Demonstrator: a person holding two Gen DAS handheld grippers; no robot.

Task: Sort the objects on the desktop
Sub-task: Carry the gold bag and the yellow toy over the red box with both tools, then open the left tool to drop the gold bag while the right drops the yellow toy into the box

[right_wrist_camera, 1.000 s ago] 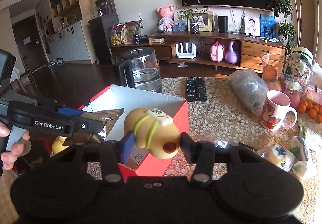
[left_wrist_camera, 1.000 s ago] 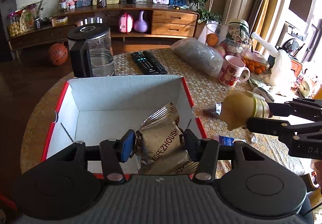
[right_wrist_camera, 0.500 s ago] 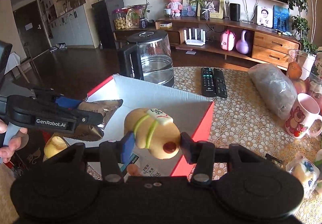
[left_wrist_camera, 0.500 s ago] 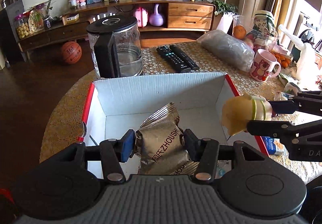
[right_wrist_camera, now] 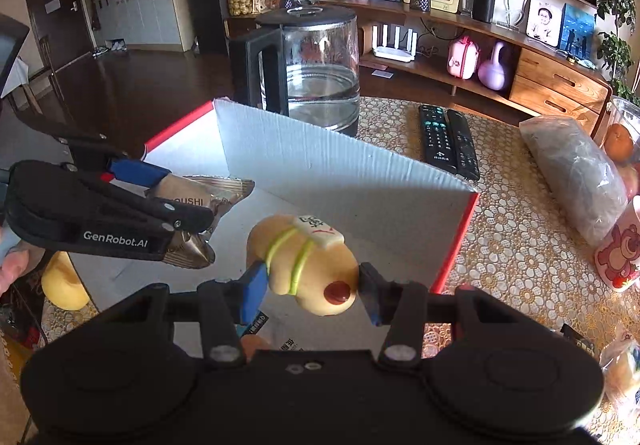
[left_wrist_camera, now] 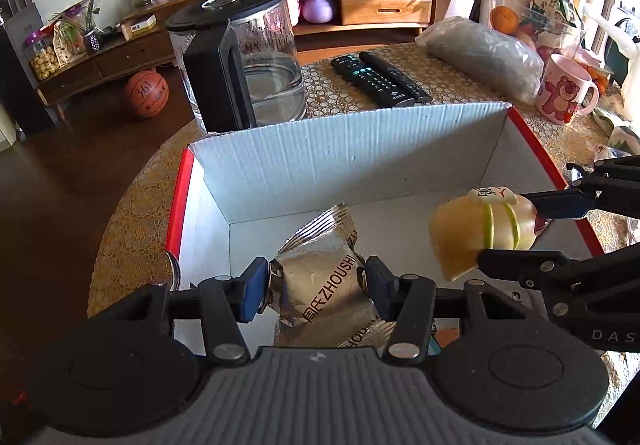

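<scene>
My left gripper (left_wrist_camera: 314, 291) is shut on a silver foil snack packet (left_wrist_camera: 326, 285) printed ZHOUSHI, held above the floor of an open cardboard box (left_wrist_camera: 352, 149) with white inside and red outside. The same packet (right_wrist_camera: 212, 195) and left gripper (right_wrist_camera: 188, 205) show at the left of the right wrist view. My right gripper (right_wrist_camera: 310, 291) is shut on a yellow squishy toy (right_wrist_camera: 306, 265) with green bands and a mahjong tile on top, held over the box (right_wrist_camera: 340, 169). That toy (left_wrist_camera: 482, 231) hangs at the right inside the box in the left wrist view.
A glass kettle (left_wrist_camera: 240, 61) stands right behind the box. Two remotes (left_wrist_camera: 380, 79), a grey plastic bag (left_wrist_camera: 484, 53) and a pink bear mug (left_wrist_camera: 564, 95) lie beyond on the lace-covered table. A yellow object (right_wrist_camera: 64, 281) sits left of the box. Packets (right_wrist_camera: 620, 365) lie at right.
Both grippers moved forward and down over the box with their loads; the box and kettle now look nearer and the toy is inside the box's right wall.
</scene>
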